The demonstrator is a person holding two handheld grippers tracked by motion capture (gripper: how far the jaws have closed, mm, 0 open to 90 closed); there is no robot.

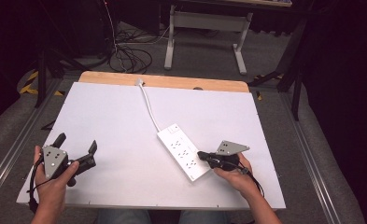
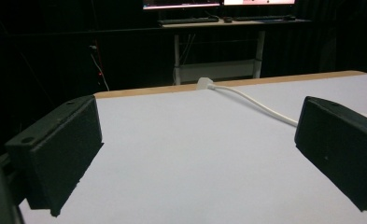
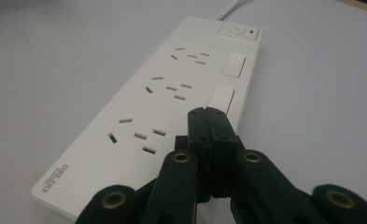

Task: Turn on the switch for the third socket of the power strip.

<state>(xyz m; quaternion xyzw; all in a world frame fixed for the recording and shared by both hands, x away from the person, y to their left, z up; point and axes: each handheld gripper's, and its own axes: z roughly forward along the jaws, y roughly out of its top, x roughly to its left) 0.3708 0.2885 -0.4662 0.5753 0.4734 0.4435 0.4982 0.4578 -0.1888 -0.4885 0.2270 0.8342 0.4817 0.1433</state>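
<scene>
The power strip's (image 3: 172,98) near corner runs under the right gripper (image 3: 208,112), so its third rocker switch, down at 5 o'clock, is covered. The white cable (image 2: 251,100) dips behind the left gripper's (image 2: 195,135) jaw at 3 o'clock. Both monitors (image 2: 218,3) at 12 are chopped by the frame, screens unreadable.

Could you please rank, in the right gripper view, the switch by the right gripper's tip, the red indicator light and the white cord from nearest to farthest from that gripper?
From the right gripper:
1. The rocker switch, right at the closed fingers' tip on the power strip.
2. The red indicator light, at the strip's far end.
3. The white cord, leaving beyond that end.
</scene>
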